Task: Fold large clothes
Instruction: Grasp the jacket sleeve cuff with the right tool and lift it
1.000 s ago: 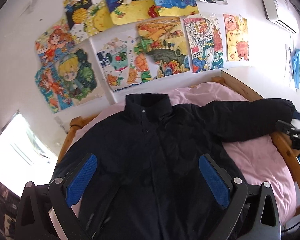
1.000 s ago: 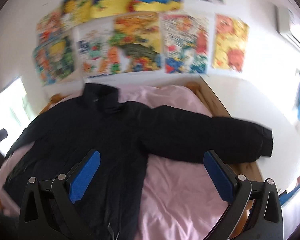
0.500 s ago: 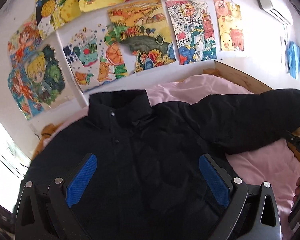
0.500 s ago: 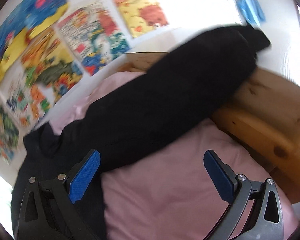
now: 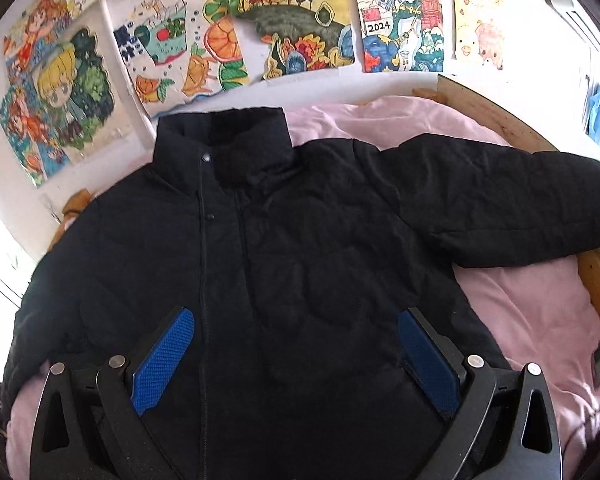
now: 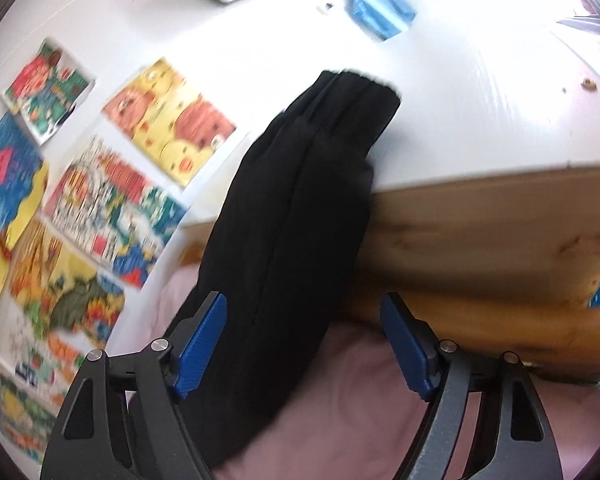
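Jacket (image 5: 300, 264): black, padded, spread front-up on the pink sheet (image 5: 540, 320), collar toward the picture wall.
Sleeve (image 6: 292, 208): stretched out to the wooden bed rail (image 6: 480, 240), cuff over its edge against the white wall.
Right gripper (image 6: 304, 344): jaws have just been closing, sleeve between them, pads not yet pressing; you should bite mid-sleeve, through the full padding.
Left gripper (image 5: 296, 360): spread wide over the jacket's lower front, holding nothing.
Step, judged: take the sleeve and fold it across the chest.
Edges: rail and wall crowd your right side.
Open room: toward the jacket body; lift the cuff clear of the rail first.
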The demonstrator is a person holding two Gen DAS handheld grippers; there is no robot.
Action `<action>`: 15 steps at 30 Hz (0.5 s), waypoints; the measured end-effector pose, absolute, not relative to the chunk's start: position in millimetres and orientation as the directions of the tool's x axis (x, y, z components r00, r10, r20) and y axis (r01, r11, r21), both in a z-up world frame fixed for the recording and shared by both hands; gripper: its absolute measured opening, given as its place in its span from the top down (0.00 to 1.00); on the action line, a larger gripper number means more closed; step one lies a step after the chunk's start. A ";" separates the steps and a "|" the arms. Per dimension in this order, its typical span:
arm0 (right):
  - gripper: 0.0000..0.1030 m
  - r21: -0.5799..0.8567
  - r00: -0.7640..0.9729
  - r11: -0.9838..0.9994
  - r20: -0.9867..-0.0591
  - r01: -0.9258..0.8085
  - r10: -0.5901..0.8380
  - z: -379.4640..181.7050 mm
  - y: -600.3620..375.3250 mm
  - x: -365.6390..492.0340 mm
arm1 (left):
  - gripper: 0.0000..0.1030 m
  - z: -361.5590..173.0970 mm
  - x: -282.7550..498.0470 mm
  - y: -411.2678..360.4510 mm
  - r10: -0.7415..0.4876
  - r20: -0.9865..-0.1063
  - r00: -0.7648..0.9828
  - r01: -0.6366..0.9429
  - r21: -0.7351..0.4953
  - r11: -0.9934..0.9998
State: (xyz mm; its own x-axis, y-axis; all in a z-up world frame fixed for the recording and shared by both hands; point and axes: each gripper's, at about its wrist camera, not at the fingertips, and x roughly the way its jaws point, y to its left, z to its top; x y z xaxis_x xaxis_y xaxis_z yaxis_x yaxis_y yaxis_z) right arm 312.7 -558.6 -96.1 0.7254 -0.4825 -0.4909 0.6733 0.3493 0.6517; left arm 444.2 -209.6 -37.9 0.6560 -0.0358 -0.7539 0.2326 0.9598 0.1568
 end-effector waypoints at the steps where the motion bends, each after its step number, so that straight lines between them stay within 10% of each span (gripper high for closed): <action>1: 0.41 0.647 0.717 0.343 -0.493 0.681 -0.494 -95.6 -563.2 314.2 | 0.00 -37.4 445.1 -208.9 -0.046 -0.759 0.649 0.235 0.143 0.961; 7: 0.92 0.608 0.694 0.362 -0.496 0.707 -0.522 -92.0 -571.9 329.5 | 0.00 -26.4 453.5 -187.2 -0.129 -0.776 0.617 0.238 0.028 0.971; 15: 0.94 0.267 0.753 0.705 -0.220 0.658 -0.620 -2.6 -492.2 367.4 | 0.00 30.4 450.5 -135.9 -0.292 -0.726 0.623 0.324 -0.100 0.941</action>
State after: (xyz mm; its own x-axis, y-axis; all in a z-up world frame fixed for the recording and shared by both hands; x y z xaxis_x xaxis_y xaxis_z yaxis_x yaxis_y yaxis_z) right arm 367.4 -492.2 -2.6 0.7534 -0.6197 -0.2199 0.6575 0.7046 0.2668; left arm 450.5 -135.9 30.4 0.6227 -0.2916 -0.7261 0.3239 0.9408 -0.1001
